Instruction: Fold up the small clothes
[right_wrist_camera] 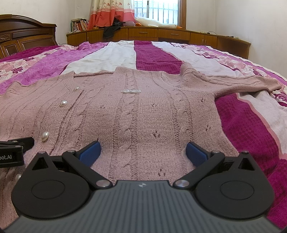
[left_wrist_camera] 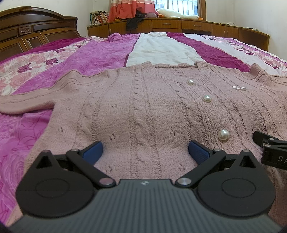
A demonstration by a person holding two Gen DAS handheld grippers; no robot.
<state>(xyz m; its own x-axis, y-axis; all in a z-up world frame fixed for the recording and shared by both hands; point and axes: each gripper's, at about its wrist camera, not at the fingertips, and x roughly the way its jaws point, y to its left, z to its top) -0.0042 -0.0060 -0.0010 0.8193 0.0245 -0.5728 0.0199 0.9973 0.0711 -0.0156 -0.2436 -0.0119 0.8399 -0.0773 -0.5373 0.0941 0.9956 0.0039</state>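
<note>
A dusty-pink cable-knit cardigan with pearl buttons lies spread flat on the bed, front up, both sleeves stretched out sideways. My left gripper stands open low over its lower left half, blue pads wide apart with nothing between them. Over the lower right half of the cardigan, my right gripper is open too, empty. Each gripper's black body shows at the edge of the other's view: the right one, the left one. A small pearl bow is on the chest.
The bed carries a striped magenta, pink and white floral bedspread. A dark wooden headboard stands at the left. Low wooden cabinets run along the far wall, with books, dark clothing and a white plush goose by the window.
</note>
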